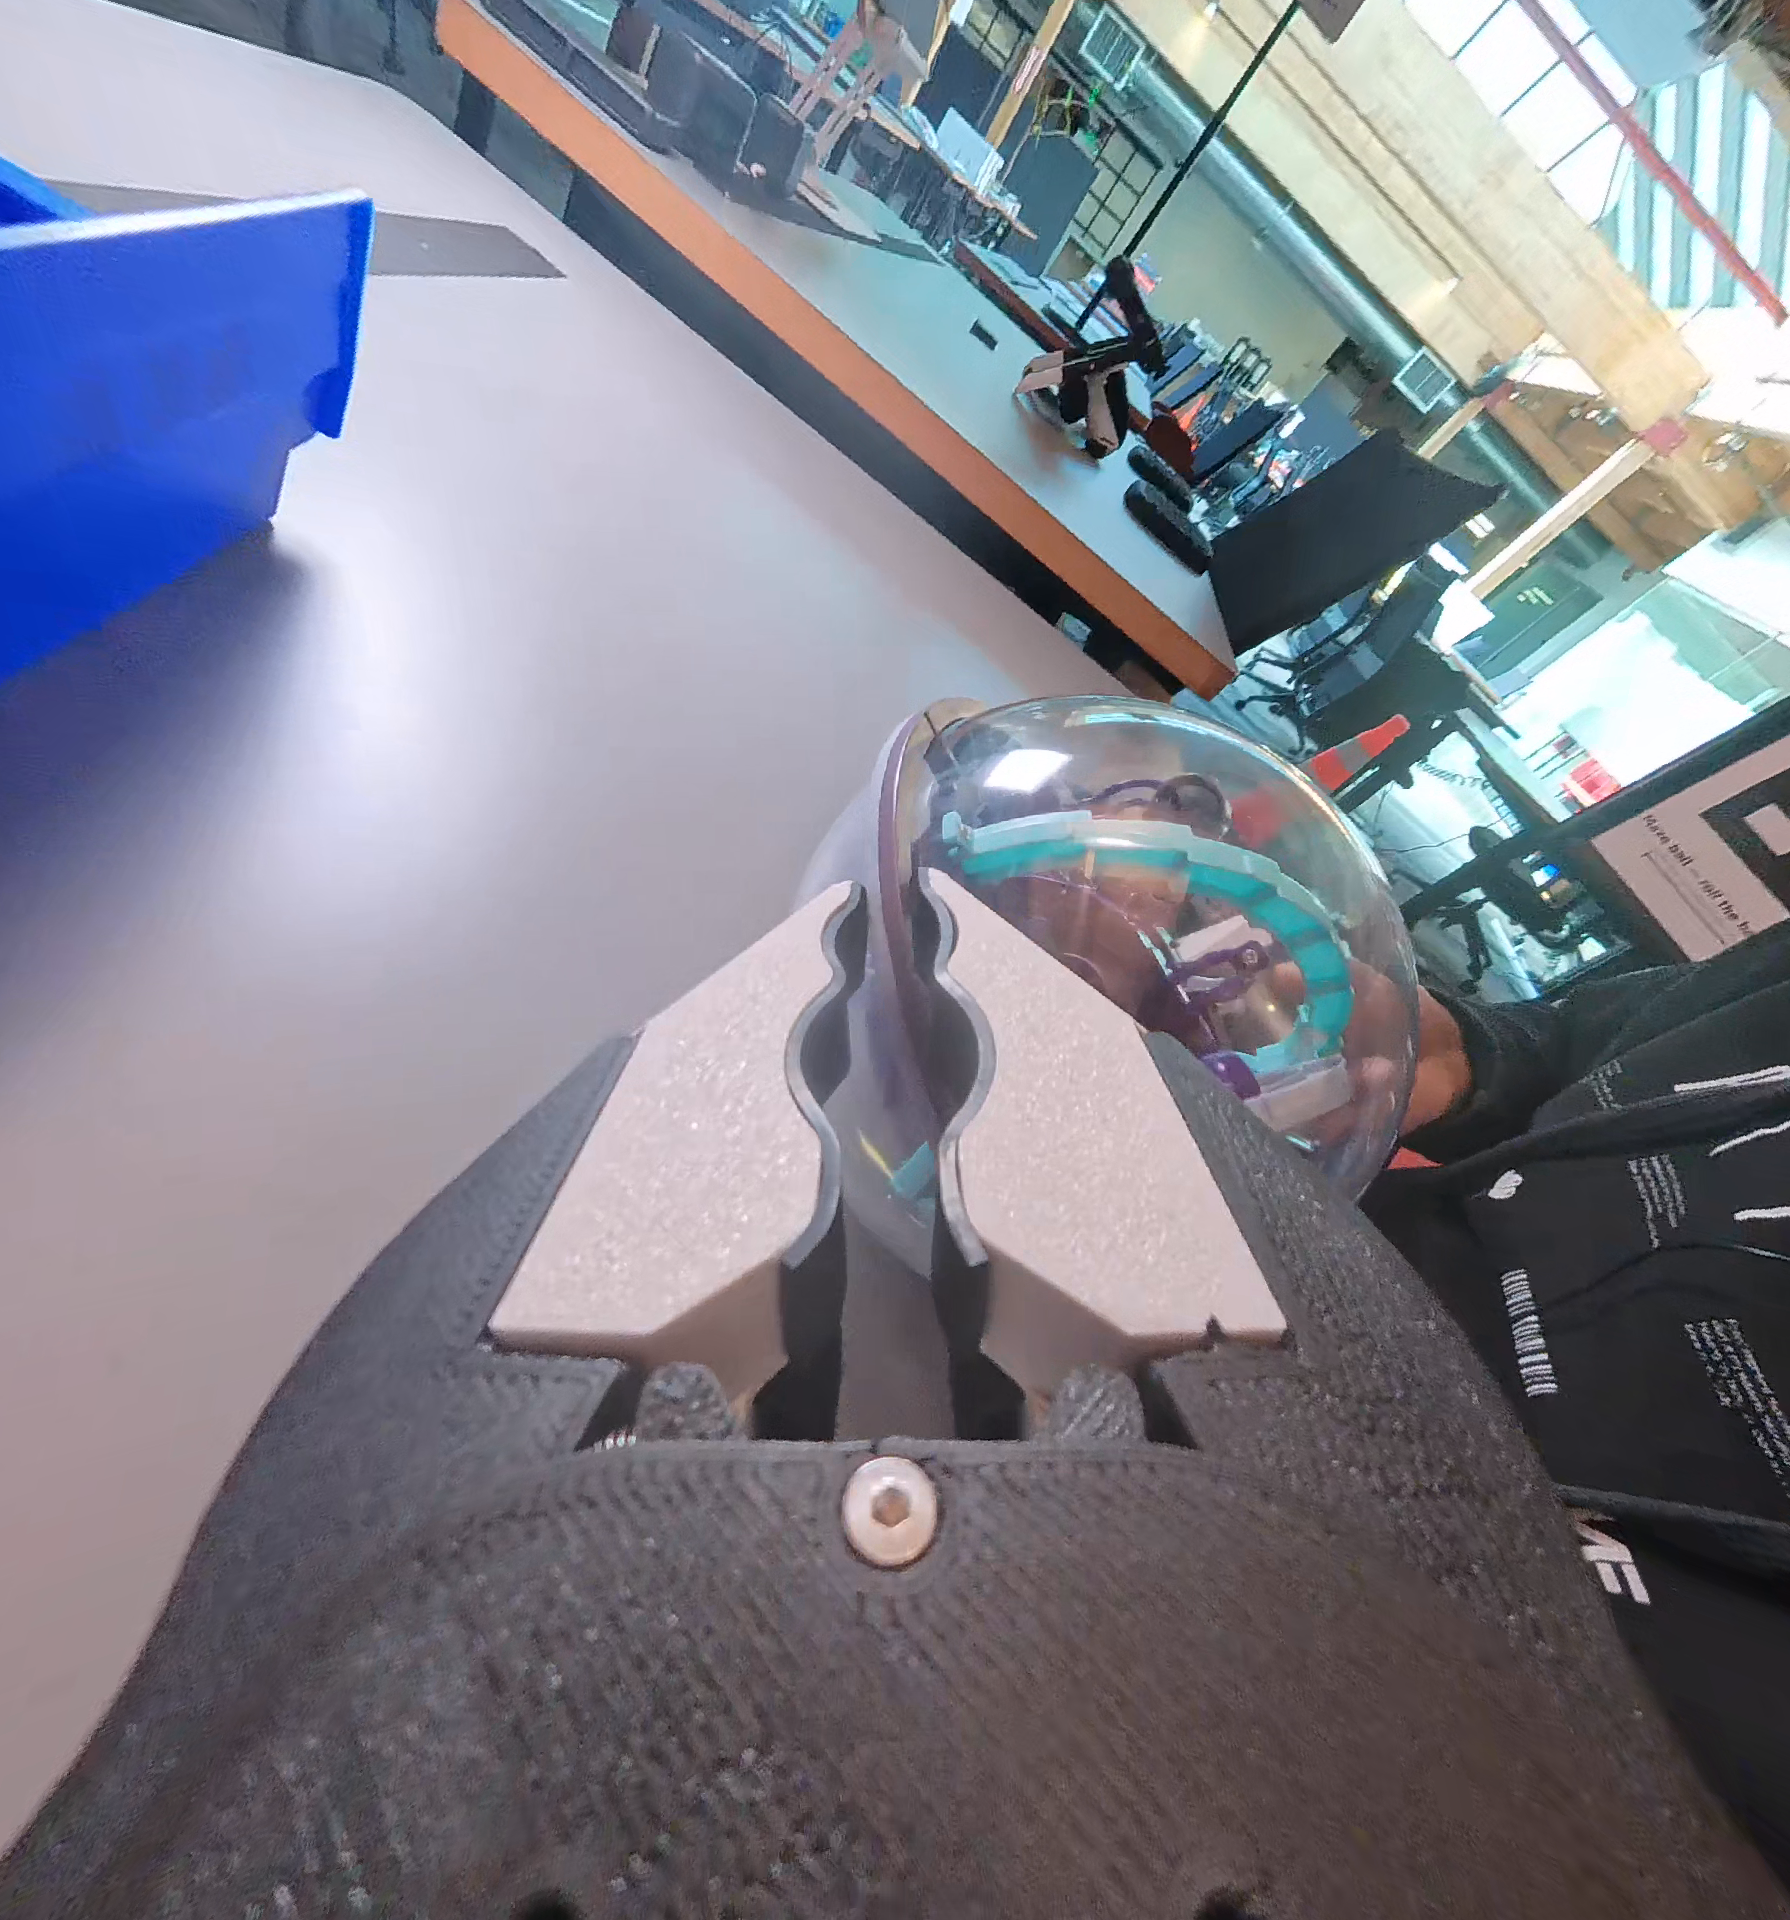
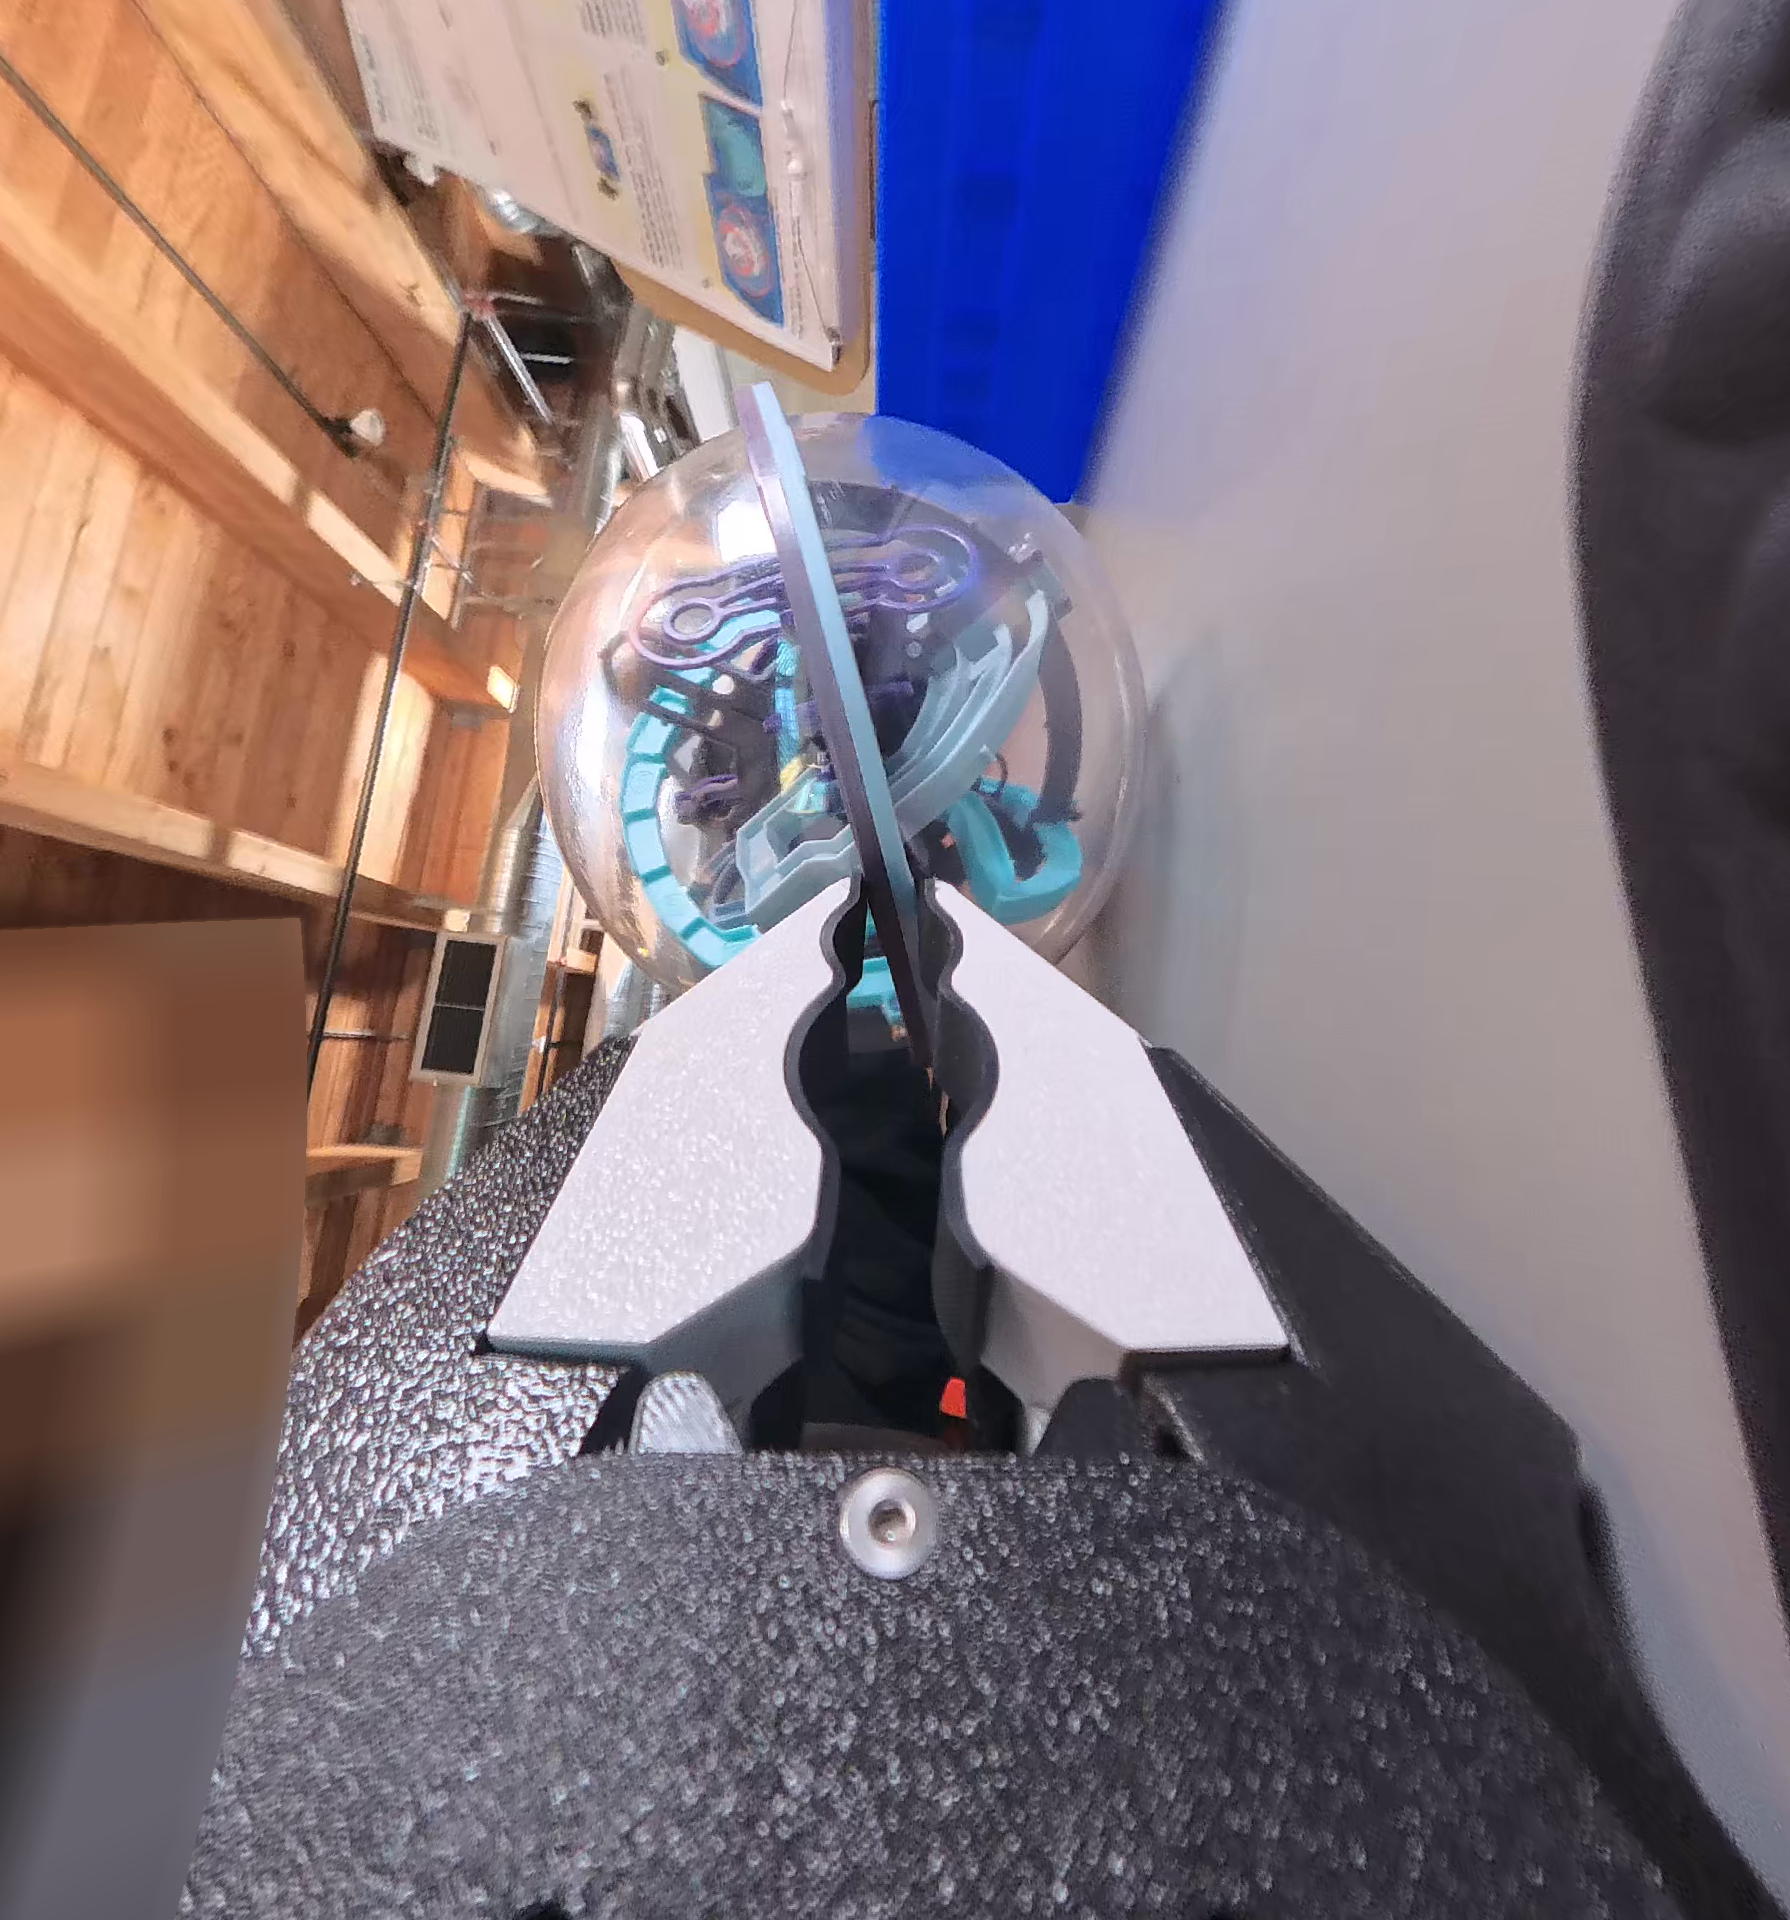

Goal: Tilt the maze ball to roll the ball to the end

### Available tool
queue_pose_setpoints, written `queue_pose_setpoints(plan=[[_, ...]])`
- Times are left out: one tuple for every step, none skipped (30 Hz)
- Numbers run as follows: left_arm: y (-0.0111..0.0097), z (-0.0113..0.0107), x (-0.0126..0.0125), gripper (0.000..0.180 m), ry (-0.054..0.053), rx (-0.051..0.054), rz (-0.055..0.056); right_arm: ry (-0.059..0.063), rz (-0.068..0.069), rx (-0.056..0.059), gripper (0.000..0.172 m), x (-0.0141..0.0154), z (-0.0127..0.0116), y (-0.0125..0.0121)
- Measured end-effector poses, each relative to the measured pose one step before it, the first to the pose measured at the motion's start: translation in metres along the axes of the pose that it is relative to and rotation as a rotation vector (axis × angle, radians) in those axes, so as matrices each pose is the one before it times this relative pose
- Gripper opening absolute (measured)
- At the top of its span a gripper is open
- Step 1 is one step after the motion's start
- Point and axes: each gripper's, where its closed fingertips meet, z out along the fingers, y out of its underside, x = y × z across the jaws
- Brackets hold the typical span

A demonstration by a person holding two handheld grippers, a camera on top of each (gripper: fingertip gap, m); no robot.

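Blue plastic bin [image 1: 112,416] on grey tabletop [image 1: 517,644], upper left. Orange-edged table [image 1: 870,343] beyond w/ small dark robot arm [image 1: 1109,353]. Traffic cone [image 1: 1364,748] far right. Printed sheet on clipboard [image 2: 662,156], wood-plank wall [image 2: 143,468] bkgd.

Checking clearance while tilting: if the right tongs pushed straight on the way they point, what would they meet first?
The maze ball itself: the right tongs already clamp its dark rim, so the clear sphere blocks the way. Beyond it, probably the blue bin, though depth is unclear.
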Motion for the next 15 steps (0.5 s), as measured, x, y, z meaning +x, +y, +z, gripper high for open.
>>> queue_pose_setpoints(plan=[[0.00002,0.00033,0.00048,0.005,0.005,0.0056,0.0015,0.0061,-0.0001,0.0046,0.007,0.00055,-0.00051,-0.00125],[-0.00058,0.00035,-0.00009,0.006,-0.0017,0.0048,0.0103,0.0033,0.0013,0.0021,0.007,0.00063,0.0001,-0.00098],[-0.00141,0.00018,-0.00001,0.006,-0.0029,0.0098,0.0179,0.001,-0.0015,0.0029,0.007,0.00047,0.00021,-0.00059],[-0.00223,-0.00063,0.00048,0.003,-0.0013,0.014,0.0234,0.0008,-0.0052,0.003,0.007,0.00049,0.00031,-0.00041],[-0.00072,-0.00039,0.00116,0.004,0.001,0.0012,0.03,0.0023,-0.0024,0.0022,0.007,0.00062,0.00026,-0.00048],[-0.00277,-0.0011,0.00279,0.008,0.008,0.0141,0.0352,-0.0005,-0.0014,0.0025,0.007,0.00034,0.00008,-0.00053],[-0.00729,-0.0019,0.00682,0.022,0.0299,0.0407,0.037,-0.0021,-0.0003,0.0019,0.007,-0.00037,0.00005,-0.00038],[-0.00674,-0.00141,0.00895,0.045,0.0385,0.032,0.0409,-0.0022,0.0005,0.0003,0.007,-0.00053,0.00013,-0.00005],[-0.00351,-0.00011,0.00801,0.067,0.0226,0.0028,0.045,-0.0001,-0.0007,0.0015,0.007,-0.00007,0.0002,-0.0001],[-0.00305,0.00161,0.01022,0.09,0.025,-0.0017,0.0562,0.0001,-0.0003,0.0023,0.007,0.00014,0.00016,-0.00041],[-0.00191,0.0028,0.01033,0.11,0.0142,-0.0058,0.0585,0.0003,0.0009,0.0026,0.007,0.0002,0.00019,-0.00054],[0.00178,0.00406,0.00952,0.124,0.0068,-0.0288,0.0688,-0.0001,0.0003,0.0018,0.007,-0.00002,0.00024,-0.00034],[0.00463,0.00542,0.0078,0.134,0.0,-0.0451,0.0661,-0.0002,-0.0004,0.0009,0.007,0.00003,0.00019,-0.00032],[0.00572,0.00642,0.00605,0.141,-0.0003,-0.0461,0.0554,0.0001,-0.0009,0.0,0.007,0.00001,0.00032,-0.00008],[0.00528,0.00658,0.00369,0.142,-0.0026,-0.0364,0.045,0.0007,-0.0013,-0.0007,0.007,0.00023,0.00037,-0.00005]])
